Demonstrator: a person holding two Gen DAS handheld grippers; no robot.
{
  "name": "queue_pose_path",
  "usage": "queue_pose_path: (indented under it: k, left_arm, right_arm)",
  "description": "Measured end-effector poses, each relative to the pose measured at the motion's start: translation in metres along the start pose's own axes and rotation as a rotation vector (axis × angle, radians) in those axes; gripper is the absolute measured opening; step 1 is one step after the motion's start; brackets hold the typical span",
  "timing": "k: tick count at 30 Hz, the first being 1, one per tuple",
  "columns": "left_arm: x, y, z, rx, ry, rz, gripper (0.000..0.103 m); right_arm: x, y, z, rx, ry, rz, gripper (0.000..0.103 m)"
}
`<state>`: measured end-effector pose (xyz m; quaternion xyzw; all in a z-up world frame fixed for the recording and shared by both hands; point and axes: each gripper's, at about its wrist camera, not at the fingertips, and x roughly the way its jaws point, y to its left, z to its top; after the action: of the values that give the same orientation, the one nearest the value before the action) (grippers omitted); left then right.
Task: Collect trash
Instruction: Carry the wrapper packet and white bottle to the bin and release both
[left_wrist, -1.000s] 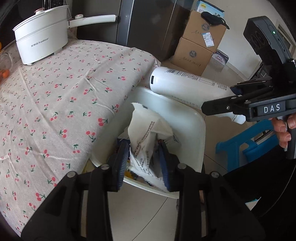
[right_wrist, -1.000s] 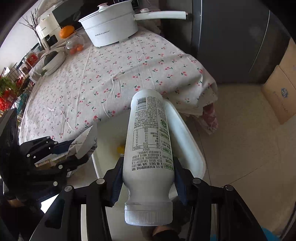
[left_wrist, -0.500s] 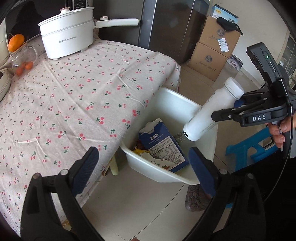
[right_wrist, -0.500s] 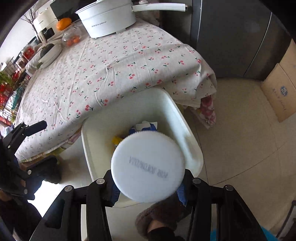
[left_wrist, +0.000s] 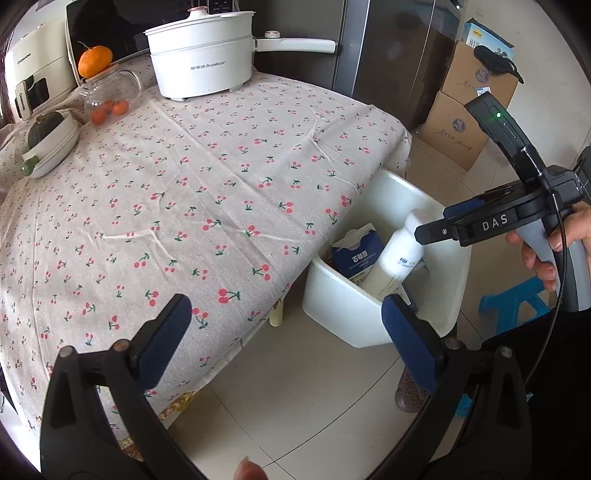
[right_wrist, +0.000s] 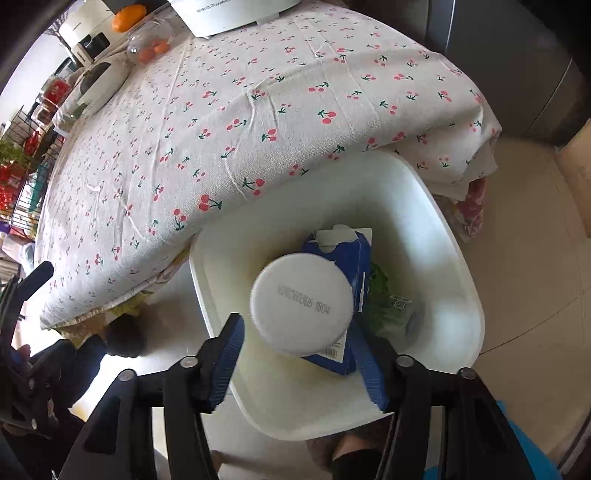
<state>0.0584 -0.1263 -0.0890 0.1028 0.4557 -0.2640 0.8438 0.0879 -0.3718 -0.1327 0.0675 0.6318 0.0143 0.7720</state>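
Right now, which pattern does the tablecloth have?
Red cherries on the pale tablecloth, clearest in the left wrist view.

Left view obliquely downward, right view steeply down, close; shared white bin (left_wrist: 376, 325) (right_wrist: 458, 280)

A white bottle (right_wrist: 301, 304) and blue carton (right_wrist: 349, 254) sit in a white bin (right_wrist: 454, 258); the desk's cloth (left_wrist: 192, 192) shows red cherries; the pot (left_wrist: 201, 55) is white.
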Motion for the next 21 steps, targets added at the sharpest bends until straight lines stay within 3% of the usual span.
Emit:
queue_pose_path:
  k: [1,4,7,21]
  left_arm:
    - [-0.001,0.002,-0.001,-0.005,0.002,0.010,0.102]
    - [-0.006,0.008,-0.003,-0.024,-0.003,0.036,0.102]
    - [-0.012,0.012,-0.007,-0.046,-0.012,0.072,0.102]
    - [-0.061,0.020,-0.034,-0.228,-0.096,0.228,0.102]
  right_arm:
    - [-0.004,0.001,0.001,-0.001,-0.026,-0.024,0.087]
    - [-0.020,0.005,0.004,-0.008,-0.090,-0.057,0.090]
    - [-0.033,0.011,0.000,-0.016,-0.145,-0.091,0.103]
    - [-0.090,0.062,-0.067,-0.004,-0.419,-0.161,0.103]
